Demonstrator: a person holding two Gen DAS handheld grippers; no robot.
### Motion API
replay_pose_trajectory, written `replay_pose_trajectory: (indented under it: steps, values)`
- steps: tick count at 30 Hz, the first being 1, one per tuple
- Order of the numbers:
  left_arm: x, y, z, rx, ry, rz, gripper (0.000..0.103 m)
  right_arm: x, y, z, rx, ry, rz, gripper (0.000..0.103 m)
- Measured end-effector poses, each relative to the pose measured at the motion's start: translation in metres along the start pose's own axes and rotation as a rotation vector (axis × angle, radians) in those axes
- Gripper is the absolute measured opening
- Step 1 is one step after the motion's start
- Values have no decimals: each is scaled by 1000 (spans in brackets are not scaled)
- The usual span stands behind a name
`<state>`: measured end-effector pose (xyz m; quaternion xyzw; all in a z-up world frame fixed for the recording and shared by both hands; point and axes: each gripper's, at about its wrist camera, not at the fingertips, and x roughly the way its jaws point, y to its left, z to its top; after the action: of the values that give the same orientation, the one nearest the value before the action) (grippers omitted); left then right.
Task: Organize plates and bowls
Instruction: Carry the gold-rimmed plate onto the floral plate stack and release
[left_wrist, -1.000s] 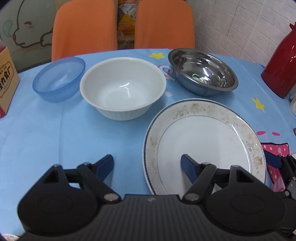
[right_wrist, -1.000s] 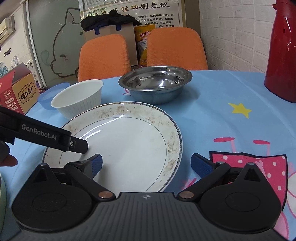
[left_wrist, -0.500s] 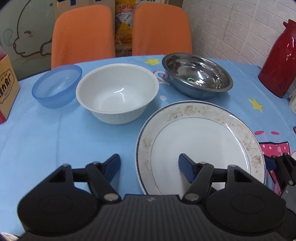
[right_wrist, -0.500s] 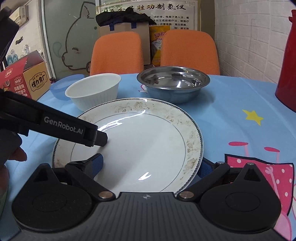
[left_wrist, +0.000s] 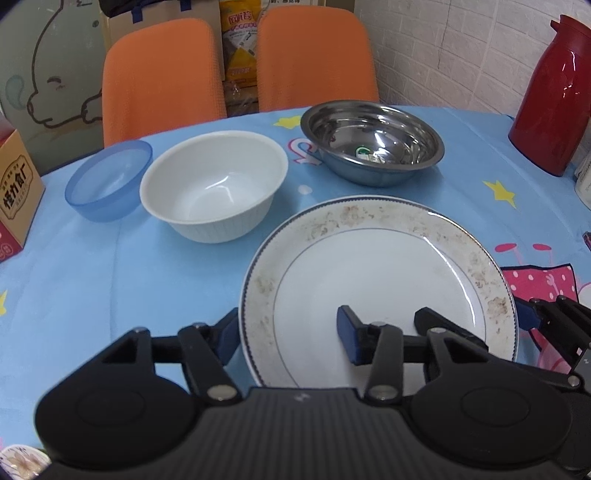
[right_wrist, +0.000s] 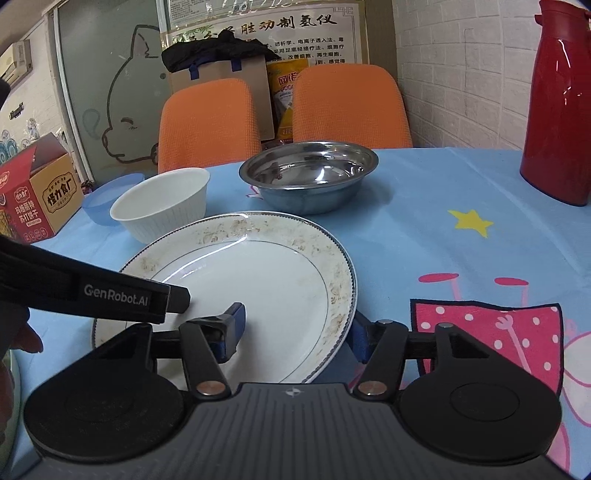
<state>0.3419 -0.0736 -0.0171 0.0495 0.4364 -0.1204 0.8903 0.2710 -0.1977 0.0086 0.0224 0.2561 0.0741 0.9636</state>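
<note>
A large white plate (left_wrist: 376, 273) with a flowered rim lies on the blue tablecloth, also in the right wrist view (right_wrist: 258, 280). My left gripper (left_wrist: 288, 338) straddles its near left rim, one finger above the plate and one beyond the edge, jaws apart. My right gripper (right_wrist: 295, 332) straddles its near right rim the same way. Behind the plate stand a white bowl (left_wrist: 214, 188), a blue plastic bowl (left_wrist: 109, 181) and a steel bowl (left_wrist: 371, 142).
A red thermos (left_wrist: 554, 96) stands at the far right. A cardboard box (left_wrist: 14, 192) sits at the left table edge. Two orange chairs (left_wrist: 162, 74) stand behind the table. A small dish (left_wrist: 22, 461) shows at the bottom left.
Both grippers have closed in around the plate's near rim, each with one finger over it and one outside. Their jaws have narrowed. The plate looks slightly raised at the near edge.
</note>
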Motion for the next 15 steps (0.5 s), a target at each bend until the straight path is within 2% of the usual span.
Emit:
replay_pose_trajectory:
  steps: [8, 15]
  values:
    - [-20, 6, -15, -33, 9, -26, 41, -23, 14, -8, -8, -32, -29, 96]
    - [-52, 13, -29, -38, -37, -26, 40, -45, 27, -13, -12, -53, -34, 97]
